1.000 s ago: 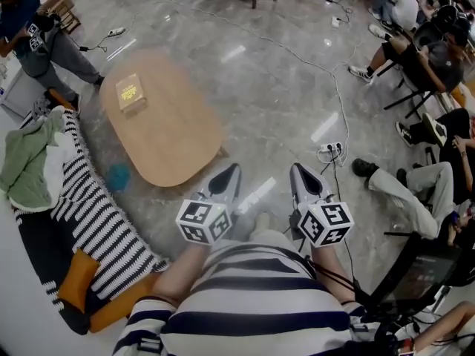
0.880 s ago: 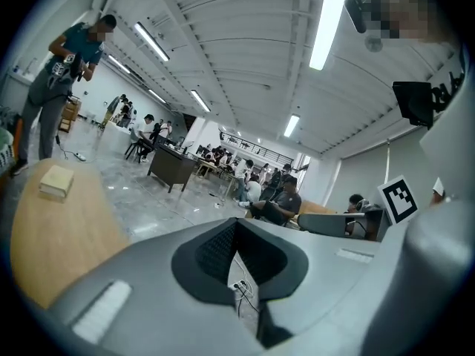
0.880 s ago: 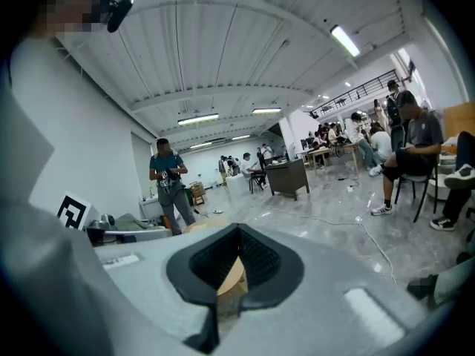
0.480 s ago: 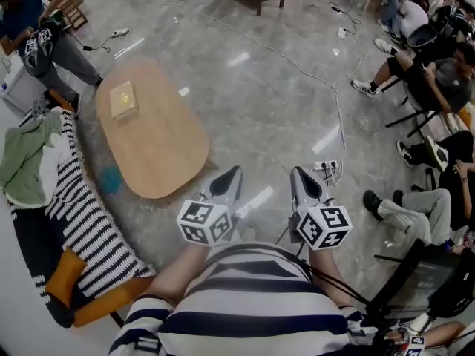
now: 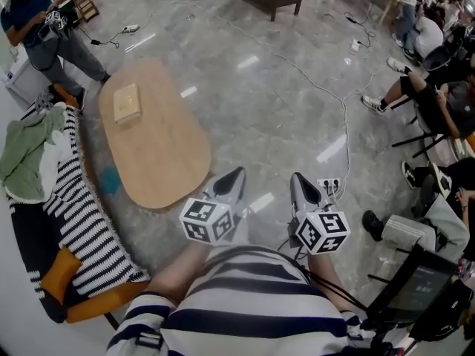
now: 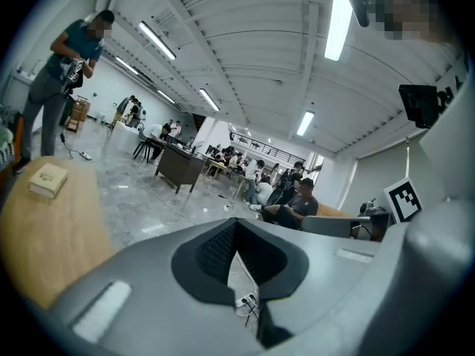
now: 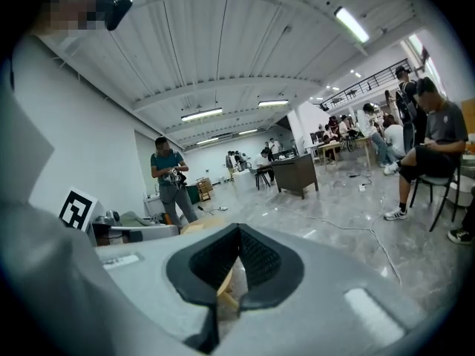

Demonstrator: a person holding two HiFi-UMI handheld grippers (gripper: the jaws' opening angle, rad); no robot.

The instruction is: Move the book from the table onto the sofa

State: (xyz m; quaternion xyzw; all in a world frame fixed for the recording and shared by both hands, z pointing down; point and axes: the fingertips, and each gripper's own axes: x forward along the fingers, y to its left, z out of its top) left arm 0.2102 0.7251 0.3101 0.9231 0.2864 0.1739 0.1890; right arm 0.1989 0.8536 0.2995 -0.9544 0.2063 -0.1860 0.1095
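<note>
Moved: we stepped forward.
Book [image 5: 126,103]: far end of worktop [image 5: 159,162], well apart from both.
Left hand-held gripper [image 5: 237,173], right hand-held gripper [image 5: 297,177]: closed, empty.

Glossy grey marble floor [image 5: 282,102], ceiling strip lights [image 6: 338,21]

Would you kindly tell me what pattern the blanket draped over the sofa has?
Black and white stripes; the blanket shows best in the head view.
</note>
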